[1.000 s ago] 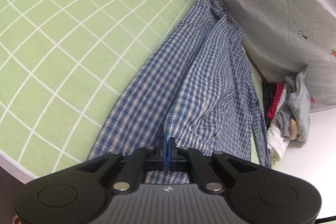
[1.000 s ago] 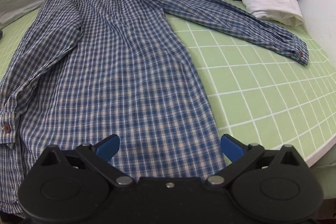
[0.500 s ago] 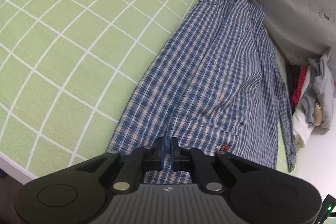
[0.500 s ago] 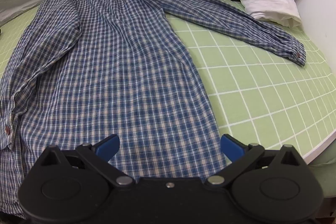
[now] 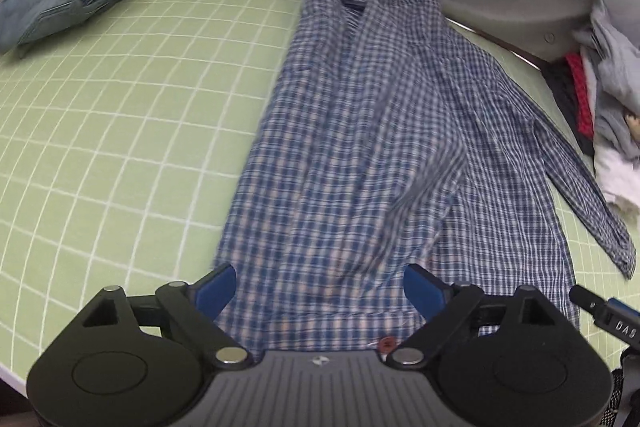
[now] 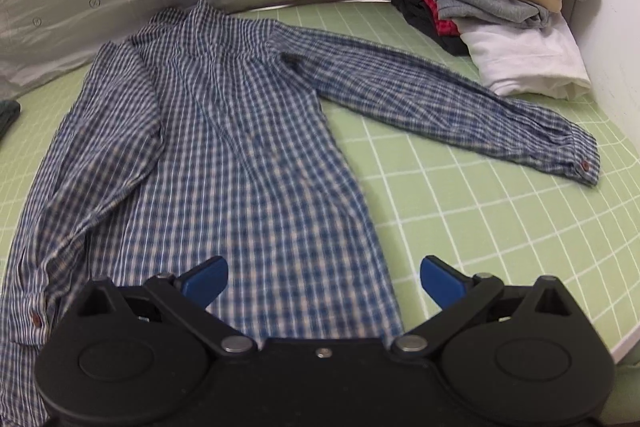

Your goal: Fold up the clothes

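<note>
Your left gripper (image 5: pixel 319 290) and right gripper (image 6: pixel 323 279) both stand wide, gripping nothing, above the hem of the plaid shirt (image 6: pixel 240 155) lying flat on the green mat (image 6: pixel 500 211).

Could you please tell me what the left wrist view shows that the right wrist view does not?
Only the left wrist view shows the folded blue-grey garment lying whole on the mat's far left. Only the right wrist view shows the outstretched sleeve's cuff button. Both share the plaid shirt, the green grid mat and the clothes pile.
</note>
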Tool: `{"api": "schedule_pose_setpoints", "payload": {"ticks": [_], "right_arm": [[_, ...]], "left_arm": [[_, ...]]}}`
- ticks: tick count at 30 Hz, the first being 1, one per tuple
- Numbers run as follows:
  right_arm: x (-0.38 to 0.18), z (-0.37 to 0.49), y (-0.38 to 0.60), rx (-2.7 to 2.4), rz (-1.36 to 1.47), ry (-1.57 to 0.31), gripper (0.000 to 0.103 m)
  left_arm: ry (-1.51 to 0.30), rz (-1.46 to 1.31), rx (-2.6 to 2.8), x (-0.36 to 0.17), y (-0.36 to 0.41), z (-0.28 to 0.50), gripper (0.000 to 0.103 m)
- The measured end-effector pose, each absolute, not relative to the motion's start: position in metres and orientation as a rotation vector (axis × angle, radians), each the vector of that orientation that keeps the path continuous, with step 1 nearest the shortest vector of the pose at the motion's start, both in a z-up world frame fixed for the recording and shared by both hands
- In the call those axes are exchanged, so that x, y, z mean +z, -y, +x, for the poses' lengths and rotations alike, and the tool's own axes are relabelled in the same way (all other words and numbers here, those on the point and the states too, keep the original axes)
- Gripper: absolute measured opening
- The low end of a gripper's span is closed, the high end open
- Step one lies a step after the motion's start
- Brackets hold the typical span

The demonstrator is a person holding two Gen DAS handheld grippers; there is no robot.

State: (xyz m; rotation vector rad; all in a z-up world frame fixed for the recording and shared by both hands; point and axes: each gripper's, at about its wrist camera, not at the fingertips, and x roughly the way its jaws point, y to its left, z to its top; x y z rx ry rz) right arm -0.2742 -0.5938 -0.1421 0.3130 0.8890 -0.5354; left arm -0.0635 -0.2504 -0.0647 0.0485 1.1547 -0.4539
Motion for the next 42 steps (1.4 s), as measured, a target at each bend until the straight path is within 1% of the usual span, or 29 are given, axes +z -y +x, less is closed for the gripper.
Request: {"api": "schedule_pose_setpoints", "payload": {"ticks": [5, 8, 18, 26, 29, 33, 38, 42], "right_arm": [[-0.136, -0.273, 0.618, -0.553, 0.297, -0.855, 0.103], [-0.137, -0.269, 0.640, -0.584, 0.334, -0.841, 0.103], [-0.149, -0.234, 0.707, -0.690, 0.410, -0.808, 0.103], [-0.163, -0.227, 0.766, -0.802, 0.452, -0.805, 0.103], [-0.169, -0.228, 0.788, -0.845, 0.462, -0.807, 0.103], [-0.176, -0.249, 0.820, -0.965, 0.472, -0.808, 0.103], [-0.180, -0.281, 0.858, -1.128, 0.471, -0.797, 0.103], [-0.186, -0.307, 0.881, -1.189, 0.538, -0.771, 0.103]], "left_arm": [[-1.173, 0.085, -0.479, -0.068, 0.276, -0.059, 0.091], [-1.163, 0.098, -0.473, -0.067, 0.292, -0.049, 0.094], [-1.195, 0.097, -0.427, -0.087, 0.342, 0.011, 0.095], [-1.278, 0.109, -0.376, -0.112, 0.356, 0.029, 0.095], [-1.297, 0.120, -0.357, -0.120, 0.358, 0.029, 0.097], [-1.303, 0.176, -0.345, -0.124, 0.366, 0.026, 0.103], [-1.304, 0.268, -0.333, -0.128, 0.381, 0.021, 0.103], [-1.307, 0.267, -0.322, -0.129, 0.383, 0.022, 0.103]]}}
